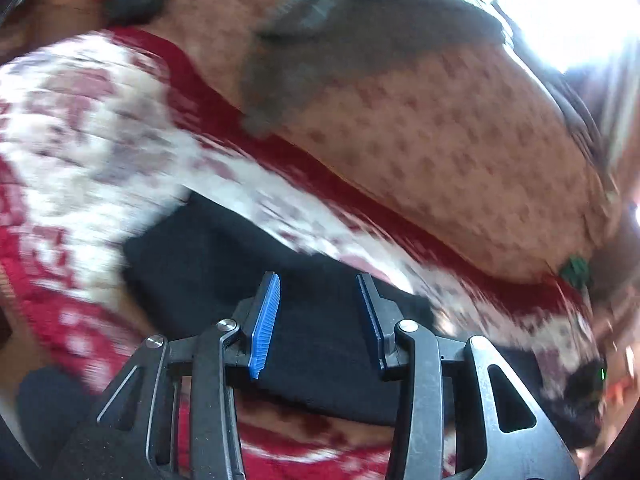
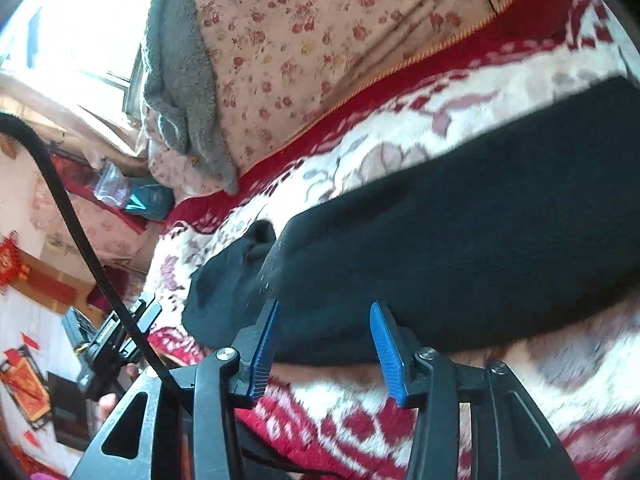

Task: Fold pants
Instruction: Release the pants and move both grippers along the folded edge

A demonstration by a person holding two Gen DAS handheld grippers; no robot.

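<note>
In the left wrist view, the left gripper [image 1: 318,280] stands with its jaws parted and nothing pinched between the blue pads [image 1: 265,320]; the gap is clear. Just beyond and beneath the fingertips lie the black pants [image 1: 224,256], a flat folded bundle resting on a red and white patterned blanket [image 1: 80,128]. Past the blanket sits a cream quilt with small flowers [image 1: 460,136], and a grey fleecy cloth [image 1: 360,36] lies on top of it. The picture is smeared, so the finer folds of the pants cannot be made out. In the right wrist view, the right gripper [image 2: 324,308] is likewise parted, its blue pads [image 2: 386,344] apart and pressing on nothing, with the near edge of the pants [image 2: 460,232] just ahead of the tips. The pants stretch as a thick dark band across the blanket [image 2: 400,148], one narrower end [image 2: 224,284] trailing toward the left. Behind are the flowered quilt [image 2: 320,40] and the grey cloth [image 2: 180,80] draped over its edge. A black cable [image 2: 80,236] runs down the left side.
</note>
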